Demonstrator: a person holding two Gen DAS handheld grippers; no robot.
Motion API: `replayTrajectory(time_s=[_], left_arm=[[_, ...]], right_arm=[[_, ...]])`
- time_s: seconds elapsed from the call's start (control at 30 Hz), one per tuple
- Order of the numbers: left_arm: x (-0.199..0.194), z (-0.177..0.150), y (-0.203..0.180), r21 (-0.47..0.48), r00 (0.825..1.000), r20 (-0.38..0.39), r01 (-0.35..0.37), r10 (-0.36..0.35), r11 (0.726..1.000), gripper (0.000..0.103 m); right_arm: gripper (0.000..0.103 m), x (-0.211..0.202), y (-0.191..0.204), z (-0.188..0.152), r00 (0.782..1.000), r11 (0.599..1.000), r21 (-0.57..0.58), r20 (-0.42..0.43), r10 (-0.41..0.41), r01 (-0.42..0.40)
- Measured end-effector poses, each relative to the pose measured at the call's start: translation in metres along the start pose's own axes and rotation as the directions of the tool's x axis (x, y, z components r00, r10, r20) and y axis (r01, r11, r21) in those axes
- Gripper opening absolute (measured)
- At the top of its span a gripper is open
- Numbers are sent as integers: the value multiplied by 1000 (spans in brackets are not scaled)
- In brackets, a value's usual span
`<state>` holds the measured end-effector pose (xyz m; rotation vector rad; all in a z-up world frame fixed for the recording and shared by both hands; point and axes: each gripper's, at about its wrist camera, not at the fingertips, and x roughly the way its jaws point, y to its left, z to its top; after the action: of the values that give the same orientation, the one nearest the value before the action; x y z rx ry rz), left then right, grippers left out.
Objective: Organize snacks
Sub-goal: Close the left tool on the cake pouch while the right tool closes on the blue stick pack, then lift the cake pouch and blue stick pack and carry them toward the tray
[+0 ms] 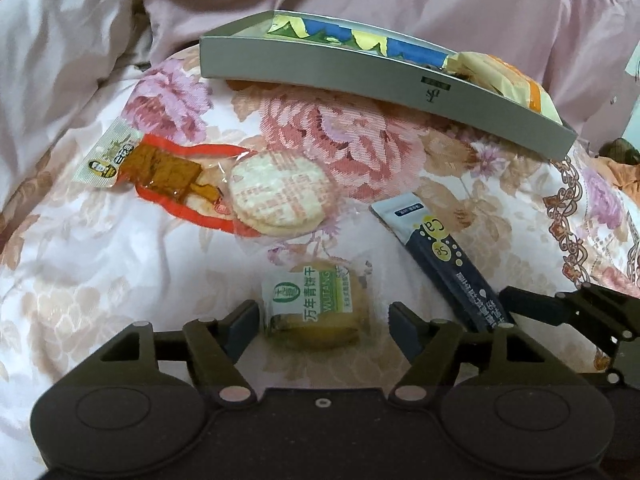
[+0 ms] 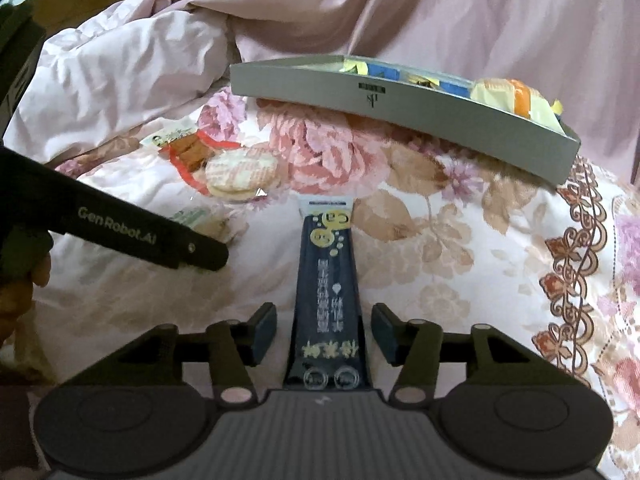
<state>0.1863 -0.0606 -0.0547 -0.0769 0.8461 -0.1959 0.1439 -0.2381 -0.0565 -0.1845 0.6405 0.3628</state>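
The left gripper point(image 1: 323, 322) stands with its jaws wide, straddling the green-labelled biscuit packet point(image 1: 318, 308) without touching it. The right gripper point(image 2: 324, 334) is also spread, one finger on each side of the dark sachet point(image 2: 326, 280), which lies lengthwise between them and points toward the far grey box point(image 2: 400, 108). Further out on the floral quilt point(image 1: 100, 280), to the left, lie the round rice cracker point(image 1: 278, 194) and the brown snack in a red-edged wrapper point(image 1: 160, 172), overlapping. The box already holds yellow and blue packets.

The risks I see: the quilt is soft, so closing fingers may pinch fabric along with a wrapper; the slick sachet could slide out lengthwise; and the two grippers work close together, so lifting both at once may make them collide.
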Motion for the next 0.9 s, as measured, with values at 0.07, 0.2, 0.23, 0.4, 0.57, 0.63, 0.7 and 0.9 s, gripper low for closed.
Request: replayTrajectory(time_s=[0.07,0.2,0.23,0.4,0.57,0.63,0.7,0.9], left_arm=[[1,1,0,4,1000,4,0,-1,1000,74],[1,0,-1,34,1000,13,-5,5,999,70],[1,0,-1,38,1000,15,-6,6,999,69],[-1,-2,1,23,1000,30,-5,5,1000,58],[-2,-2,2,7,999,29,-14,13,1000,54],[-3,-2,1,7,999,30,-21,20,1000,53],[-5,-2,1,6,999,31,-27,27,1000,52],[-13,-7,1,22,997,38,-61,61,998,51]], right_arm=[[62,5,0,-1,1000,1000,5,13,-3,3],[63,9,-1,-1,1000,1000,21,29,3,-4],[60,9,-1,-1,1000,1000,18,31,4,-4],[44,10,3,-2,999,1000,3,38,24,-24],[39,10,12,-2,999,998,-55,43,2,0],[37,9,17,-2,999,996,-84,46,-12,16],[36,8,23,-2,998,990,-131,50,-38,44],[35,8,52,-10,980,909,-369,108,-166,195]])
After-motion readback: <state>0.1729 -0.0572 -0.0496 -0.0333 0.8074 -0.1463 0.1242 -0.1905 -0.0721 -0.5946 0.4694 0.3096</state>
